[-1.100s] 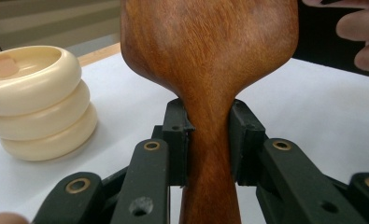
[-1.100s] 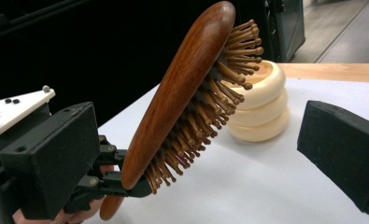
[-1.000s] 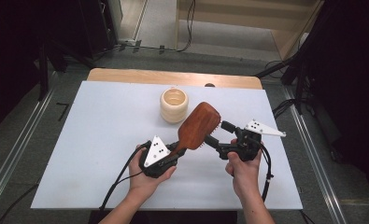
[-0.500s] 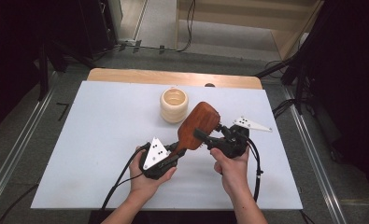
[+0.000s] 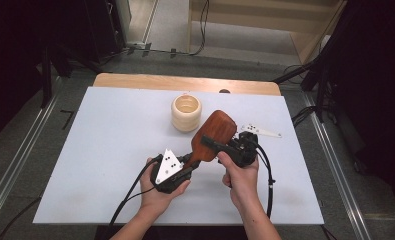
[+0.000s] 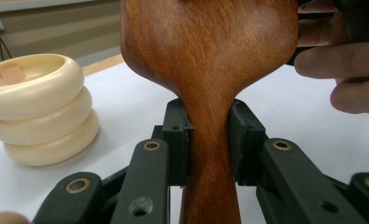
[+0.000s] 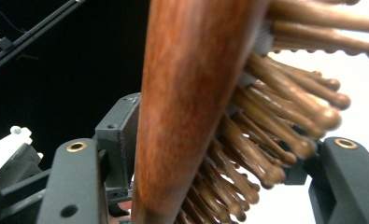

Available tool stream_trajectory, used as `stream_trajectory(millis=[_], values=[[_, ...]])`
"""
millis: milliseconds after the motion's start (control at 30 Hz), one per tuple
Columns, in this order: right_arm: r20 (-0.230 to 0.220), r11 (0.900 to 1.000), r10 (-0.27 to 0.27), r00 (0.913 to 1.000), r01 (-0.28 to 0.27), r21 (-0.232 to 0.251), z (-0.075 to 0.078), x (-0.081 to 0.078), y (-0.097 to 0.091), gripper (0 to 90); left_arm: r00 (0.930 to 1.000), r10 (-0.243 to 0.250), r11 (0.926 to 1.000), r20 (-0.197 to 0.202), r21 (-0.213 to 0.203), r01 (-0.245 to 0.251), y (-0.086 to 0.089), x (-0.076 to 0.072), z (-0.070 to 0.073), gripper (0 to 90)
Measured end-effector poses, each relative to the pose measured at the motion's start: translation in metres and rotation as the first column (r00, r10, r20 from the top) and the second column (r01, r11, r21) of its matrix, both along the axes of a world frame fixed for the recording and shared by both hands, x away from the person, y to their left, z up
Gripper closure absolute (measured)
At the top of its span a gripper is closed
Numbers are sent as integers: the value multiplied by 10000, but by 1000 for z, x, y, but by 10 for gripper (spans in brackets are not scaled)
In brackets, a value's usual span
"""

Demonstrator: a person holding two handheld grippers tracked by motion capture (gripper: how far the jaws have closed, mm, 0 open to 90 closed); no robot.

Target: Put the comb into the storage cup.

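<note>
A brown wooden hairbrush (image 5: 216, 131) is held above the white table (image 5: 110, 130), its head tilted up and to the right. My left gripper (image 5: 192, 161) is shut on the brush's narrow handle; in the left gripper view both pads (image 6: 177, 135) press the handle (image 6: 210, 140). My right gripper (image 5: 210, 142) reaches in from the right around the brush head. Its jaws have just been closing, with the wooden back (image 7: 187, 84) by one jaw and the bristle tips (image 7: 285, 140) just short of the other pad.
A cream ribbed cup (image 5: 186, 112) stands upright on the table behind the brush, to the left of it in the left gripper view (image 6: 37, 107). A wooden strip (image 5: 185, 82) runs along the table's far edge. Cables trail from both grippers toward the front edge.
My right gripper has moved left toward the brush head, and its jaws now stand around it. The left gripper and the brush have kept still.
</note>
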State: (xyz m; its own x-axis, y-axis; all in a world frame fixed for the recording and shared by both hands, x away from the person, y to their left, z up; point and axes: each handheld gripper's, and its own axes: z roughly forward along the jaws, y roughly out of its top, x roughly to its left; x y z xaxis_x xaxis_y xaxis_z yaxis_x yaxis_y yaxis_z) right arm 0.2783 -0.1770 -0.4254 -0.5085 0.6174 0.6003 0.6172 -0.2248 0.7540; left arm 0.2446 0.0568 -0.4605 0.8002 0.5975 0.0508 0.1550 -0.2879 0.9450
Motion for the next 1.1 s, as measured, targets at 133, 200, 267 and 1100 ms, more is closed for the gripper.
stream_trajectory(millis=[133, 200, 267, 1100], values=[[-154, 9978, 363, 9992, -354, 554, -4, 2, -2, 405, 10000, -73, 10000, 43, 24, 73, 1, 0, -1, 722], [-200, 9936, 789, 9967, -771, 822, -5, 3, -3, 457, 9994, -299, 9995, -150, -110, 297, 3, 2, -4, 720], [-88, 9943, 829, 9965, -822, 681, -5, 2, -3, 467, 9985, -437, 9988, -323, -215, 431, 4, 4, -5, 720], [1699, 9870, 1250, 9775, -1051, -1213, 12, -2, 0, 526, 9857, -880, 9857, -1439, -1555, 653, 52, 13, -1, 0]])
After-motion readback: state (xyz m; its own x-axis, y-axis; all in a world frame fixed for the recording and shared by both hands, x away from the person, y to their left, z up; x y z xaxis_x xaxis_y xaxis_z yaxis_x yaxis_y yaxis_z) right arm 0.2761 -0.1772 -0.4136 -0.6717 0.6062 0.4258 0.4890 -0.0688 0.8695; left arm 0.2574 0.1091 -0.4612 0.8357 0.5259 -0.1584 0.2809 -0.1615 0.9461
